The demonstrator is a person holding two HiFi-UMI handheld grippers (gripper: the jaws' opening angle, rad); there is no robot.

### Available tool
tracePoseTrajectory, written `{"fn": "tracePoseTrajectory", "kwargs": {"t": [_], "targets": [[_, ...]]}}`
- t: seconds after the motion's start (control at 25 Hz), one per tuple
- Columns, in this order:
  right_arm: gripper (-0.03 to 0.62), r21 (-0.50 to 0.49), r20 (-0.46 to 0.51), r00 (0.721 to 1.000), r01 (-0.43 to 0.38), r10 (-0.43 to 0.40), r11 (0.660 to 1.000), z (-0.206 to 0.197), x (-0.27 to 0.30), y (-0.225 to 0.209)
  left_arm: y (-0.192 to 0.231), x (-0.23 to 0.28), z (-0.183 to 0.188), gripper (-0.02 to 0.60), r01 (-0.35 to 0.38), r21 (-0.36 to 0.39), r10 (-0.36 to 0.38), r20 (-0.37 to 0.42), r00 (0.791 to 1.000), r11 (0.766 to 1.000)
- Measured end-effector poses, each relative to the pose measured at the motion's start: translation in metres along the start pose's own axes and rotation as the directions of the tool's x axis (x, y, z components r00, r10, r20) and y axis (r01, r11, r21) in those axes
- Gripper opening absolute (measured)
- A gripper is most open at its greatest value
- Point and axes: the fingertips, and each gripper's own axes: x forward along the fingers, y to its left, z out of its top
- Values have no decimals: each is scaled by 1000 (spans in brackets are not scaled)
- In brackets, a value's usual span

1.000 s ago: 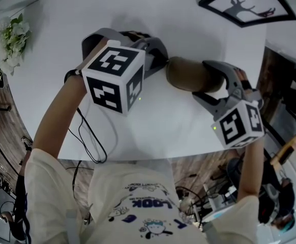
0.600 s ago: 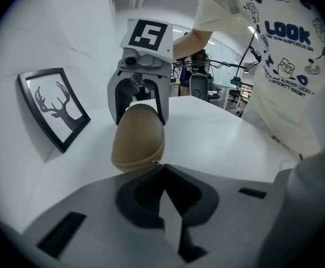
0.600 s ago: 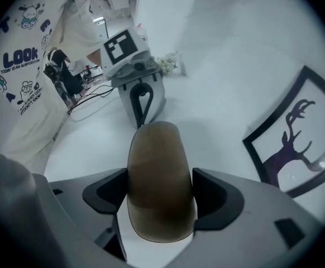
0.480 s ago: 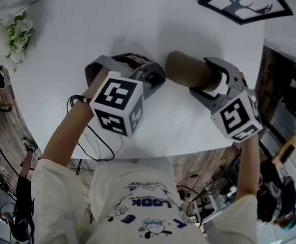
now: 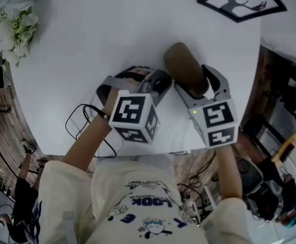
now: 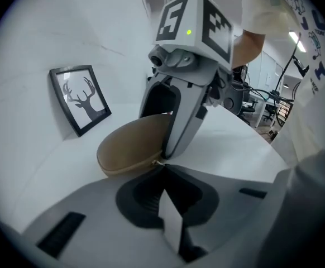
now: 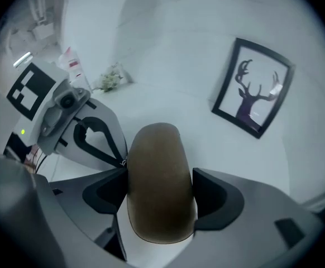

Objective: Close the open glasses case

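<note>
A brown oval glasses case (image 5: 181,65) lies on the white table (image 5: 87,44) with its lid down. My right gripper (image 5: 191,78) is shut on the case's near end, one jaw on each long side; in the right gripper view the case (image 7: 157,161) fills the gap of this gripper (image 7: 159,188). My left gripper (image 5: 163,85) is shut, its tips at the case's left seam. In the left gripper view the small metal zipper pull (image 6: 158,162) sits pinched at the tips of the left gripper (image 6: 162,166), beside the case (image 6: 132,147).
A black-framed deer picture (image 5: 239,1) lies at the table's far right. A small bunch of white flowers (image 5: 18,29) is at the far left. A black cable (image 5: 84,121) hangs by the near edge, which is just behind both grippers.
The case has swung from lying across the table to pointing away from me as the right gripper rolled with it. The left gripper has slid right and nearer along the case's side.
</note>
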Motion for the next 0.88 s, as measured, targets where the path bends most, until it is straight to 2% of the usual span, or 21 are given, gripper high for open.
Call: {"fn": "tracePoseTrajectory", "kwargs": {"t": [0.12,0.2,0.28,0.36,0.52,0.6,0.72,0.88], "targets": [[345,168,-7,997,81,-81,982,-6,-1,4,5,-5,-5,0,-13,-13,13,1,1000,1000],[344,218,4,993,111,-114,970,-5,-1,8,10,-7,-10,0,-21,-9,20,-7,1000,1000],[344,215,28,994,97,-105,972,-1,-2,14,14,-10,-16,0,-16,-4,16,-16,1000,1000],[345,182,31,998,54,-60,982,-4,-6,19,20,-14,-22,0,-9,6,10,-23,1000,1000],[345,124,-32,999,12,-9,992,-28,-5,29,35,-23,-28,0,-11,41,13,-39,999,999],[344,159,-29,1000,-2,7,987,-28,-1,37,43,-26,-29,0,-19,56,22,-50,999,998],[340,297,11,1000,-7,4,955,-20,2,41,45,-30,-29,0,-5,56,8,-51,999,998],[336,361,2,1000,22,-25,932,-21,5,40,9,-28,-29,0,94,111,-88,-63,994,989]]}}
